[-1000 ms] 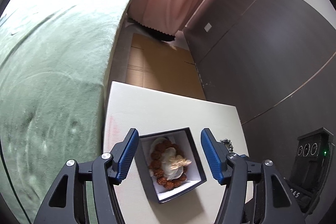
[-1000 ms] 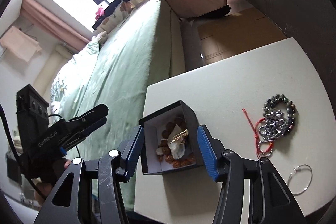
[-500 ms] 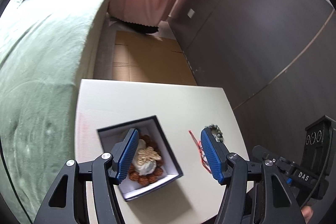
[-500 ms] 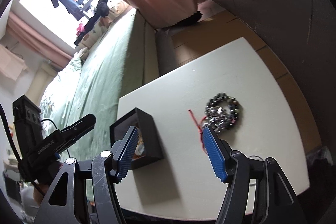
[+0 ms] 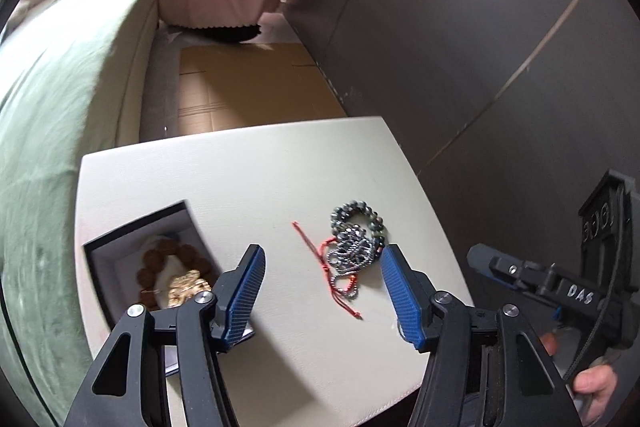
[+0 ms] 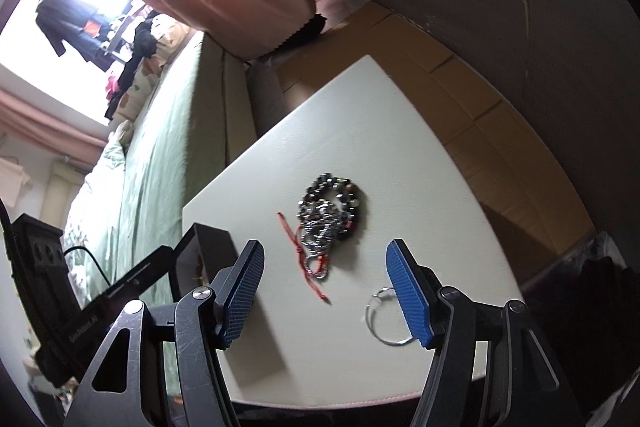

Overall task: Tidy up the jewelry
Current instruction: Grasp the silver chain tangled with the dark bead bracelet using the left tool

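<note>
Beaded, limp and light, the bracelets (image 6: pixel 328 217) are lying tangled with a red cord (image 6: pixel 304 259) mid-counter (image 6: pixel 420 155) right of the box (image 5: pixel 132 259), likely snagging unless pinched at the bead loop, while both grippers (image 5: pixel 322 291) (image 6: pixel 324 291) are hovering with fingers wide and empty.

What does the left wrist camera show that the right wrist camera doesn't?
Only the left view looks into the black square box, showing the brown bead bracelet and gold ornament. Only the right view shows the thin silver hoop. Both share the white tabletop, the dark bead bracelets tangled with silver chain and the red cord.
</note>
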`<action>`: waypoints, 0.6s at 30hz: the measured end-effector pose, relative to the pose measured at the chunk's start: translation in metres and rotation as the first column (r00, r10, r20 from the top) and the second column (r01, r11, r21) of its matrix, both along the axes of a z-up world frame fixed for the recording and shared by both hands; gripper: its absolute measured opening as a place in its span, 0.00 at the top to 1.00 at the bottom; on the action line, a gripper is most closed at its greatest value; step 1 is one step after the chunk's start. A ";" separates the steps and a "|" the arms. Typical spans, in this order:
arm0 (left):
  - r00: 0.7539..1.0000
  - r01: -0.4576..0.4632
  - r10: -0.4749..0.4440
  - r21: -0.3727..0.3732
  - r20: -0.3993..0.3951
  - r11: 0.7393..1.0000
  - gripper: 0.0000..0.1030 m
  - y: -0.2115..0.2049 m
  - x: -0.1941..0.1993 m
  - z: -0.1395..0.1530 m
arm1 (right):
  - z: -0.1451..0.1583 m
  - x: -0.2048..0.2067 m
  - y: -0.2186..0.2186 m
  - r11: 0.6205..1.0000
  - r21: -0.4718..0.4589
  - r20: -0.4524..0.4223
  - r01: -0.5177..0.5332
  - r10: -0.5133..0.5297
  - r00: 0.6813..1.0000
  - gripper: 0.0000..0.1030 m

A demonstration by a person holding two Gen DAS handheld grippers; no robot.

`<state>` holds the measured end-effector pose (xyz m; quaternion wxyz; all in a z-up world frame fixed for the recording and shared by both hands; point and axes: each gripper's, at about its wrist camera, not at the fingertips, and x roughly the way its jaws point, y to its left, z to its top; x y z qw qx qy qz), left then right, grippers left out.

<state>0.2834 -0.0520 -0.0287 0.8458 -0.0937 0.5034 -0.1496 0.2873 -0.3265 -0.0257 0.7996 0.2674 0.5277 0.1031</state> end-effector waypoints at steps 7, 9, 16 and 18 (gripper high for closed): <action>0.998 0.039 -0.036 0.062 -0.049 0.997 0.62 -0.037 0.021 -0.013 | -0.015 0.005 -0.029 0.996 0.072 -0.052 0.052 -0.049 0.997 0.38; 0.997 0.051 -0.046 0.081 -0.056 0.995 0.65 -0.048 0.027 -0.016 | -0.018 0.005 -0.033 0.994 0.087 -0.060 0.059 -0.054 0.997 0.38; 0.993 0.102 -0.088 0.194 -0.081 0.976 0.68 -0.083 0.044 -0.034 | -0.034 0.012 -0.056 0.986 0.141 -0.081 0.085 -0.074 0.994 0.38; 0.991 0.114 -0.092 0.237 -0.102 0.965 0.68 -0.091 0.048 -0.043 | -0.037 0.013 -0.060 0.984 0.153 -0.090 0.093 -0.080 0.993 0.38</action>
